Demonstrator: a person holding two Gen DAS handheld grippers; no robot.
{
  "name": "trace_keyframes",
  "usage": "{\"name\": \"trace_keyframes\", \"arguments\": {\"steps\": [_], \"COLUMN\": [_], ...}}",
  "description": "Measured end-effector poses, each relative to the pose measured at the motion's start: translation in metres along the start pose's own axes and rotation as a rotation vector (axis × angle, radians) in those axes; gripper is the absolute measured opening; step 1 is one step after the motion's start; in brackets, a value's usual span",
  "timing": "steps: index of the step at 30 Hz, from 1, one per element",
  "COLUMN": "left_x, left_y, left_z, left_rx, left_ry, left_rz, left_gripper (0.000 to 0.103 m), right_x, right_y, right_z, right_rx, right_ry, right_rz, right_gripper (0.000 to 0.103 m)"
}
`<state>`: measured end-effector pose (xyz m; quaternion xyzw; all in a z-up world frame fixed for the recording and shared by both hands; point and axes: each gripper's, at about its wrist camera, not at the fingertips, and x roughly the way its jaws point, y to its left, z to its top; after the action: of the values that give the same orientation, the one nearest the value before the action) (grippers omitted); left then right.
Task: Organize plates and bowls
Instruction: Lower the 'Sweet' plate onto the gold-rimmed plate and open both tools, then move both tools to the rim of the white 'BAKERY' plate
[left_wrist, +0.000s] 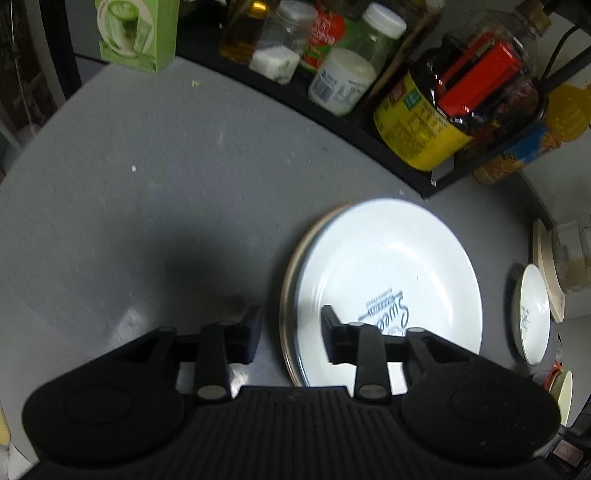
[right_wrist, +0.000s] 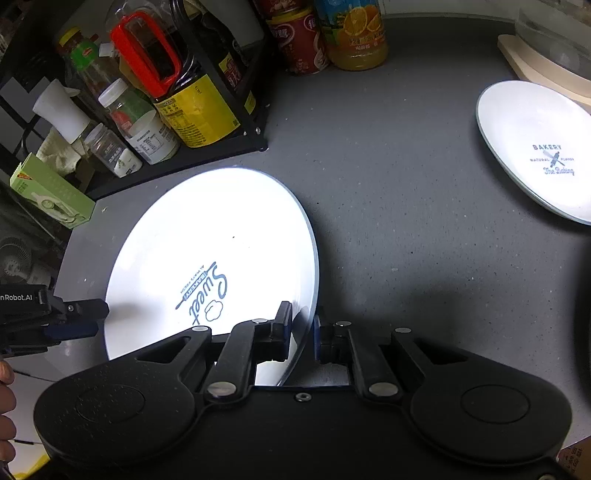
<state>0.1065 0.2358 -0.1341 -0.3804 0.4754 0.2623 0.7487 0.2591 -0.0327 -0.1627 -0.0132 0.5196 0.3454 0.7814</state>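
A large white plate printed "Sweet" (right_wrist: 218, 236) lies on the grey counter; in the left wrist view it (left_wrist: 391, 273) sits on top of another plate whose brownish rim (left_wrist: 286, 295) shows at its left. My right gripper (right_wrist: 301, 328) is shut on this plate's near right rim. My left gripper (left_wrist: 291, 325) is open and empty, its jaws straddling the stack's left edge; it also shows at the left of the right wrist view (right_wrist: 79, 317). A smaller white "Bakery" plate (right_wrist: 535, 147) lies apart at the right, also in the left wrist view (left_wrist: 532, 314).
A black rack (right_wrist: 177, 162) of bottles and jars stands at the back left, with a green box (right_wrist: 51, 192) beside it. A juice bottle (right_wrist: 354, 33) and a red can (right_wrist: 299, 40) stand at the back. A cream board (right_wrist: 535, 62) with a clear container lies far right.
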Motion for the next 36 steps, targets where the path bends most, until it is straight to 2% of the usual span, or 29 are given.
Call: {"name": "trace_keyframes", "arguments": {"steps": [5,11,14,16,18,19,22,23,27,31,33,36], "left_x": [0.012,0.029,0.029,0.027,0.024,0.023,0.019,0.016,0.002,-0.010,-0.012,-0.023], "left_y": [0.003,0.009,0.008,0.007,0.004,0.002,-0.004,-0.005,-0.014,-0.029,-0.034,-0.041], "left_z": [0.006,0.008,0.010,0.010,0.010,0.010,0.012,0.012,0.011,0.007,0.008,0.007], "left_rx": [0.002,-0.034,-0.030,-0.025,-0.014,-0.003,0.016,0.017,0.063,0.141,0.162,0.170], "left_ry": [0.025,0.033,0.032,0.029,0.024,0.024,0.026,0.025,0.011,0.013,0.043,0.035], "left_rz": [0.013,0.002,0.005,0.019,0.039,0.051,0.065,0.067,0.065,0.099,0.089,0.069], "left_gripper": [0.036,0.036,0.036,0.036,0.036,0.036,0.042,0.046,0.058,0.064,0.064,0.064], "right_x": [0.002,0.000,-0.007,-0.011,-0.017,-0.020,-0.030,-0.035,-0.051,-0.062,-0.065,-0.068], "right_y": [-0.002,-0.004,0.000,0.002,0.003,0.004,0.007,0.008,0.011,0.009,0.008,0.006], "right_z": [0.002,0.002,0.004,0.006,0.008,0.009,0.013,0.014,0.017,0.017,0.017,0.018], "right_rx": [0.015,0.038,0.021,0.023,0.028,0.028,0.027,0.026,-0.001,-0.010,-0.015,-0.031], "right_ry": [0.003,0.006,-0.016,-0.026,-0.041,-0.050,-0.078,-0.089,-0.132,-0.159,-0.157,-0.150], "right_rz": [-0.002,-0.022,-0.037,-0.028,-0.023,-0.023,-0.022,-0.030,-0.049,-0.061,-0.057,-0.062], "right_gripper": [0.013,0.026,0.028,0.034,0.049,0.050,0.062,0.069,0.080,0.083,0.086,0.088]}}
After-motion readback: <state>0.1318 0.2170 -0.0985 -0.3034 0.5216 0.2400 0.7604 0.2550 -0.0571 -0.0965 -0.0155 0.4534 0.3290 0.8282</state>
